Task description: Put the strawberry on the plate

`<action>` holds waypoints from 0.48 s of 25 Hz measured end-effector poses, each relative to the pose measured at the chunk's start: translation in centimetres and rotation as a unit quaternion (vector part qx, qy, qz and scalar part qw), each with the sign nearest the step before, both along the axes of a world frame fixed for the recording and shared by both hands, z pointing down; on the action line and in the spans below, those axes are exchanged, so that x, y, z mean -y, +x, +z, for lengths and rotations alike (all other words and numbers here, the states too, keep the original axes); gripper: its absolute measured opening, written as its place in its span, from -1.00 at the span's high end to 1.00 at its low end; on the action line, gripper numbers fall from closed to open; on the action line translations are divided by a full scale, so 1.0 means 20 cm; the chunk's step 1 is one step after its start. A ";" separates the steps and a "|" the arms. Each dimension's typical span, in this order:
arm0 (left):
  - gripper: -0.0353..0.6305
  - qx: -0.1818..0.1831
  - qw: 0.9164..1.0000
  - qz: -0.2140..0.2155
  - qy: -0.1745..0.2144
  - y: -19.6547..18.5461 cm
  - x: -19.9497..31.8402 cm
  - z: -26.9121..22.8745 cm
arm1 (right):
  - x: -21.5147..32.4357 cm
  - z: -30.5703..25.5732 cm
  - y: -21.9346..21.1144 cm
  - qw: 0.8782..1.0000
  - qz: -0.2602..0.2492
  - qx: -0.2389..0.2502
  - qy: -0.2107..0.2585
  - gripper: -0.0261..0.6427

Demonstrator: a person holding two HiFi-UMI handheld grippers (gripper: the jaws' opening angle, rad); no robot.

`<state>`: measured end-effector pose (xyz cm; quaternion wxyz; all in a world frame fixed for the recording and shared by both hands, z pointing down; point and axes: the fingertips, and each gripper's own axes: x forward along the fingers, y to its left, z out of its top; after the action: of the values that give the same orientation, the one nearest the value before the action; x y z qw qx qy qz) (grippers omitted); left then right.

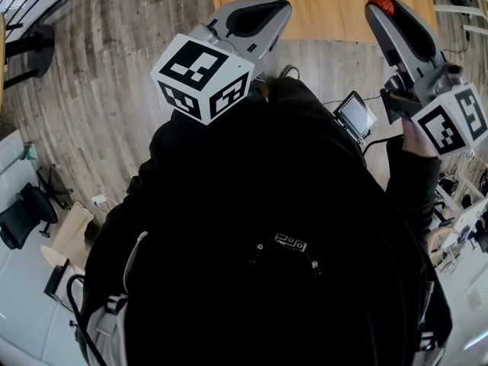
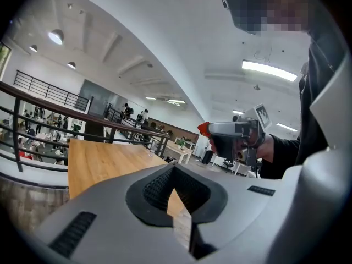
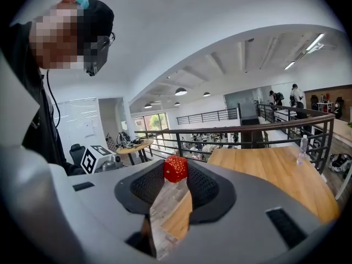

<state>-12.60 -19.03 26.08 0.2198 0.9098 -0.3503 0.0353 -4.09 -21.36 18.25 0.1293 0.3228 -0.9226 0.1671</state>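
One table [image 1: 320, 2] lies along the 12 o'clock edge of the head view, with the person's black top [image 1: 274, 235] filling the middle below it. Both grippers are raised in front of the chest and point out toward the table.

At 11 o'clock, the left gripper [image 1: 278, 8] aims toward 1 o'clock. In its own view the left gripper [image 2: 174, 168] has its tips pressed together, with nothing between them.

At 2 o'clock, the right gripper [image 1: 379, 4] aims toward 11 o'clock, held by a hand [image 1: 415, 137] behind its marker cube [image 1: 454, 120]. Its pads stand partly apart and clamp the strawberry [image 3: 175, 168] at their very tips. The strawberry [image 1: 381, 2] shows in the air at 1 o'clock, clear of the table.
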 end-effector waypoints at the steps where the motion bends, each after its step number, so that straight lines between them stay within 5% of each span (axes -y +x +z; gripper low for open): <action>1: 0.90 0.003 1.000 -0.003 0.001 0.01 -0.04 0.00 | -0.04 0.00 0.02 1.000 -0.004 0.002 0.000 0.51; 6: 0.90 0.025 1.000 -0.016 0.004 0.18 -0.33 0.13 | -0.26 0.17 0.20 0.999 -0.018 0.027 -0.001 0.51; 12: 0.90 0.039 0.998 -0.048 0.007 0.20 -0.36 0.25 | -0.28 0.28 0.24 0.997 -0.048 0.053 0.013 0.51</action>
<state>-8.53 -11.86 31.06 0.2013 0.8912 -0.4023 0.0578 0.66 -15.69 23.94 0.0841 0.2708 -0.9446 0.1650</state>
